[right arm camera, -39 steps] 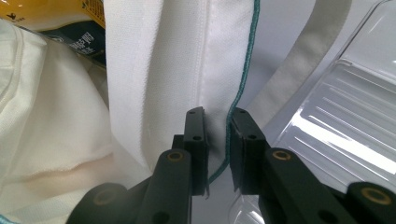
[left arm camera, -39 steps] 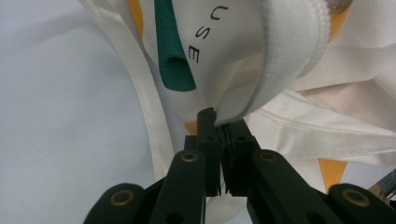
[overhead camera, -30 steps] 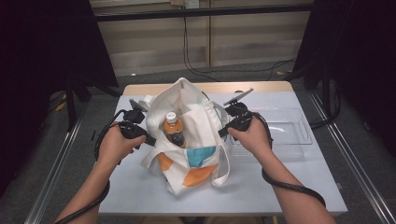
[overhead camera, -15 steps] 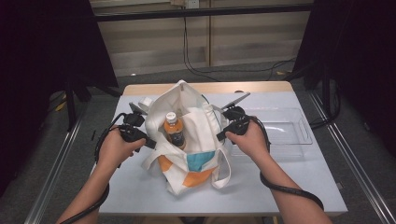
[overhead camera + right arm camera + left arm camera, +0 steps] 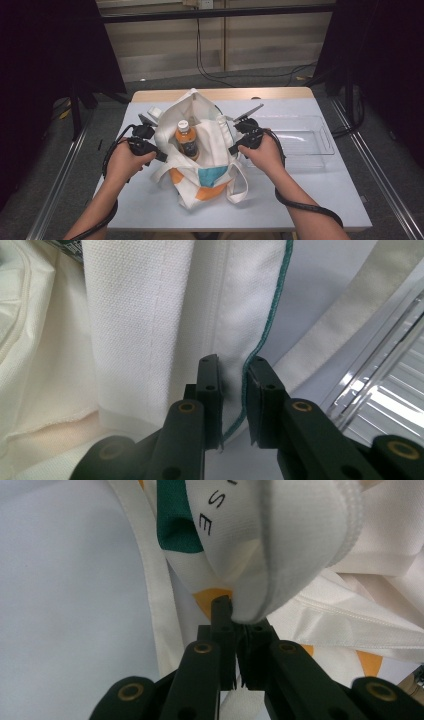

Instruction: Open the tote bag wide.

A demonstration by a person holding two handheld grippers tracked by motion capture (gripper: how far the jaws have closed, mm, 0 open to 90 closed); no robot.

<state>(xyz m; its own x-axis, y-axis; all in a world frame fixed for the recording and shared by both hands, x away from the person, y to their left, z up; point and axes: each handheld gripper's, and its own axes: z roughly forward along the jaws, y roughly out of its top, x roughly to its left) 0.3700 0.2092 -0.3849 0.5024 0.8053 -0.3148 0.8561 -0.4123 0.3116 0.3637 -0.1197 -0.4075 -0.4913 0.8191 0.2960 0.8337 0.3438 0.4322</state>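
A white cloth tote bag [image 5: 216, 134] with orange and teal patches stands on the table with its mouth held wide. Upright inside it is a bottle [image 5: 186, 140] of orange drink with a white cap. My left gripper [image 5: 161, 156] is at the bag's left rim. In the left gripper view its jaws [image 5: 232, 605] are shut on a fold of the white fabric [image 5: 280, 545]. My right gripper [image 5: 233, 149] is at the bag's right rim. In the right gripper view its jaws [image 5: 232, 365] pinch the teal-stitched edge of the bag [image 5: 150, 315].
A clear plastic tray [image 5: 300, 137] lies on the pale table [image 5: 310, 195] just right of the bag. A small white object [image 5: 154, 111] sits behind the left gripper. Metal rails run along both sides of the table.
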